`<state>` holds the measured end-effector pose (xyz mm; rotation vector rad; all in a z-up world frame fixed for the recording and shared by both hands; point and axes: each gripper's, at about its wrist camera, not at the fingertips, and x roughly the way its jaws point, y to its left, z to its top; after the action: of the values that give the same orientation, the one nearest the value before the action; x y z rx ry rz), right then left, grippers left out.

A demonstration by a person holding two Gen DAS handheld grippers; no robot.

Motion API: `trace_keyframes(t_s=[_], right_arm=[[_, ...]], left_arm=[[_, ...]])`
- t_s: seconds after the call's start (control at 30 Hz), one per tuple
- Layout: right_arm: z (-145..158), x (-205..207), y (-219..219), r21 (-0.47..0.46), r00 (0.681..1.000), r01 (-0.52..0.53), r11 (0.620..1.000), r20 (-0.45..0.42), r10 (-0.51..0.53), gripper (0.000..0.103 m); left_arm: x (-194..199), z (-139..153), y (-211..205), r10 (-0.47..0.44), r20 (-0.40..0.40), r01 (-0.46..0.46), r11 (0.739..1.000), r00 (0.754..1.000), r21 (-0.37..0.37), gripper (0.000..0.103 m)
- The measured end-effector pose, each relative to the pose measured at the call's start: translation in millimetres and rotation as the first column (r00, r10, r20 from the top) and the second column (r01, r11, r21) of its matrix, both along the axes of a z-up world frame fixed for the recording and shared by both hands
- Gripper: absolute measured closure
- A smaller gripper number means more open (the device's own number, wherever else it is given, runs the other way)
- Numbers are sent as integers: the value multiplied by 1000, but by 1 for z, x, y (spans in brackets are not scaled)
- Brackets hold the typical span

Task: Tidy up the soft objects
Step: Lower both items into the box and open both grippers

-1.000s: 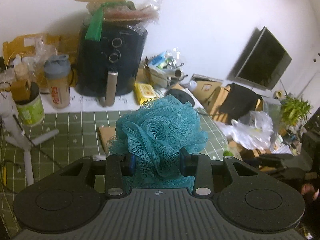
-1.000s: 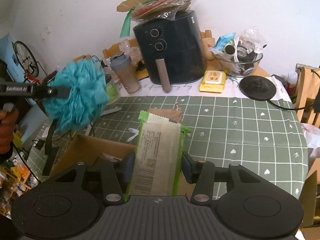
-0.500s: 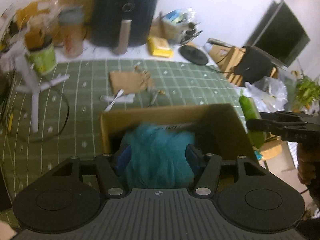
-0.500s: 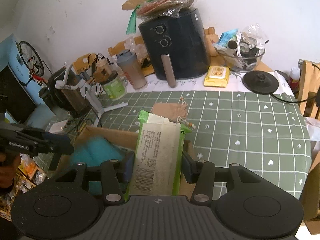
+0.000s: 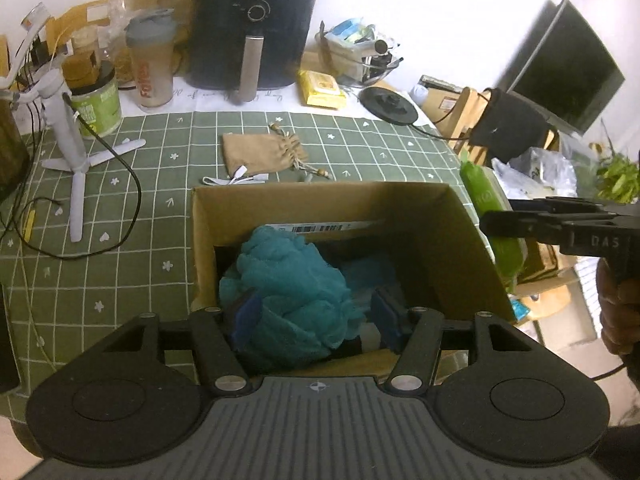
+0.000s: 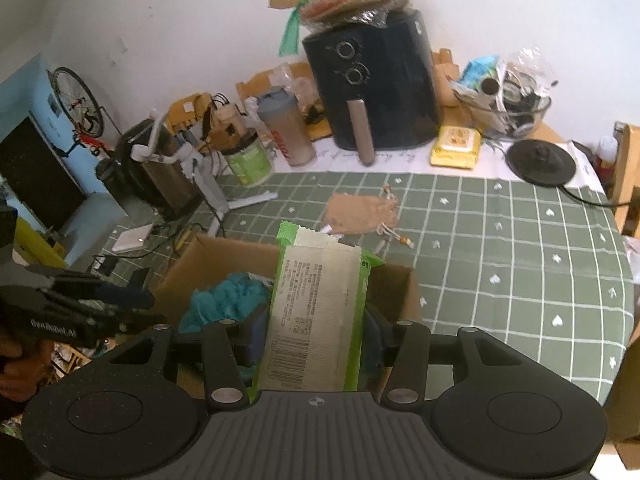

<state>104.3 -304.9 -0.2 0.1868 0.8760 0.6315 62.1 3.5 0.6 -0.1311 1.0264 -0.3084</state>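
Note:
A teal mesh bath pouf [image 5: 288, 280] lies inside the open cardboard box [image 5: 328, 196] on the green checked tablecloth. My left gripper [image 5: 316, 316] hangs over the box's near side, open, with the pouf between its blue pads; the right pad stands clear of it. In the right wrist view the pouf [image 6: 224, 296] shows in the box [image 6: 200, 264], with the left gripper [image 6: 120, 300] beside it. My right gripper [image 6: 316, 336] is shut on a green and white packet [image 6: 320, 300], held upright over the box's right side. The left wrist view shows that packet [image 5: 484, 200] too.
Beyond the box lie a tan drawstring pouch [image 5: 260, 152] and a white cable [image 5: 236, 178]. A white tripod [image 5: 72, 160] stands at the left. A black air fryer [image 5: 252, 28], a shaker bottle [image 5: 152, 64], a yellow pack [image 5: 322, 88] and a black round base [image 5: 388, 104] line the back.
The left gripper came down from above the table into the box with the pouf, and its jaws opened, leaving the pouf resting in the box. The right gripper kept still with its packet.

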Motion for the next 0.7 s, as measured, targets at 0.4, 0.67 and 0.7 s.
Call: trace_keyframes(t_s=[0.4,0.67,0.7], right_arm=[[-11,10,16,-52,999,10,999,-31,-12,0],[-25,7,20,-151,997,2,989,-71,-13,0],[-26,6,20,-161,998,0,987,-69,-11,0]], left_arm=[[-15,1,16,115,-24,-116,992,993,-53,44],[-15,4,19,146,-5,-146,989,989,-16,44],[-15,5,19,144,0,-144,990,990,-11,44]])
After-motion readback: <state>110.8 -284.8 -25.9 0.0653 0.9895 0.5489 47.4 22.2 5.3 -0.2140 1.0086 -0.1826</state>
